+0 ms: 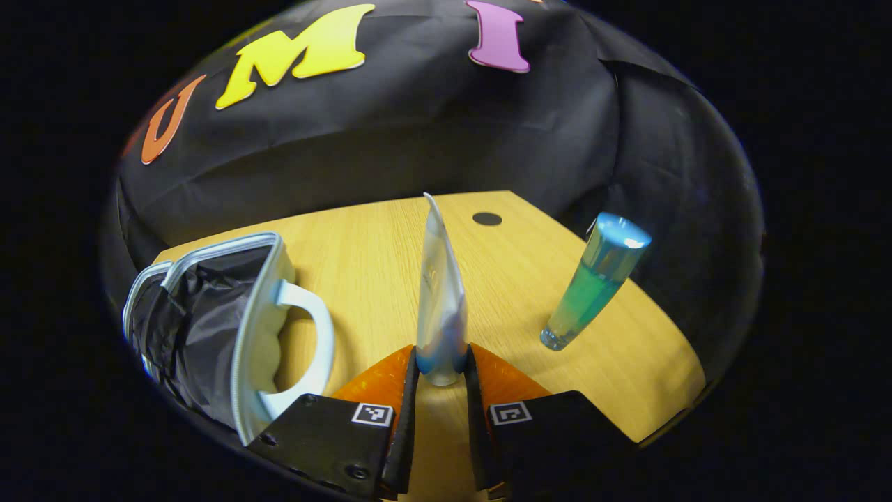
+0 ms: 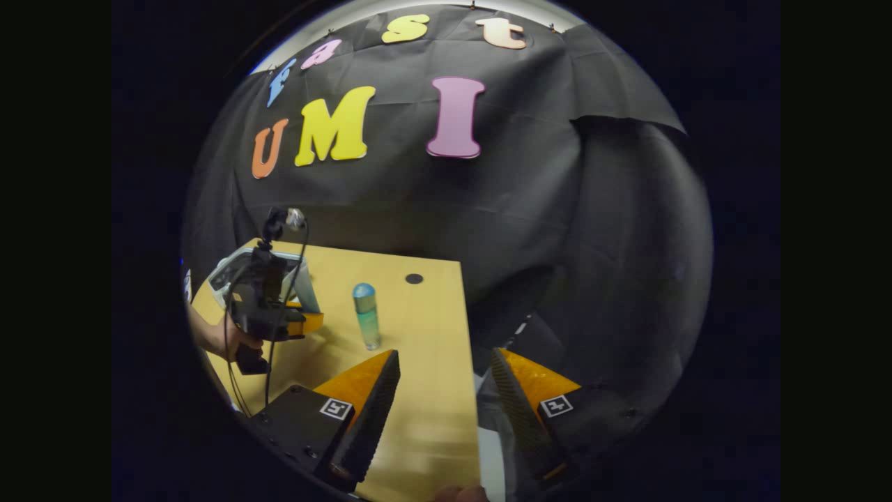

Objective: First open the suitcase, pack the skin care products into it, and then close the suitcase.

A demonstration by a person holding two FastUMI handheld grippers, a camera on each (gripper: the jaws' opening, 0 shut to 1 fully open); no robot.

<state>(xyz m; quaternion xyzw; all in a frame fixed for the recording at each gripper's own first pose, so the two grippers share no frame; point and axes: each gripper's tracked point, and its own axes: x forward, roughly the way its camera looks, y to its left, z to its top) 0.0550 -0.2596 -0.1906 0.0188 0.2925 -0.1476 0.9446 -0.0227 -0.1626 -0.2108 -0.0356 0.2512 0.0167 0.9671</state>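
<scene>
- Left gripper (image 1: 442,369): jaws closed on the cap end of a tube (image 1: 440,293), both fingers pressing it. Tube stands upright, crimped tail at 12 o'clock in the left gripper view.
- Case (image 1: 230,328) is open, lid up, dark lining showing, handle facing the gripper. It lies at about 9 o'clock from the held tube, near but not touching.
- Key relation: tube's long axis is vertical and the case mouth is off to the left. My read: the coming move is a short sideways carry toward 9 o'clock, then tilt or lower the tube into the lining. The handle and rim are the likely snag.
- Bottle (image 1: 594,286) stands on the table (image 1: 502,279) at about 2 o'clock from the left gripper, well apart, leaning in the fisheye. Not yet packed.
- Right gripper (image 2: 437,408): jaws wide apart, holding nothing, above the near table edge.
- In the right gripper view, bottle (image 2: 366,315) is at roughly 11 o'clock, upright. Left gripper and its hand (image 2: 230,338) are farther out at 10 o'clock beside the case.
- Judgement: the bottle is a fair reach for the right gripper, so it's the right's pick.
- Progress: case open, packing under way, closing still to do.
</scene>
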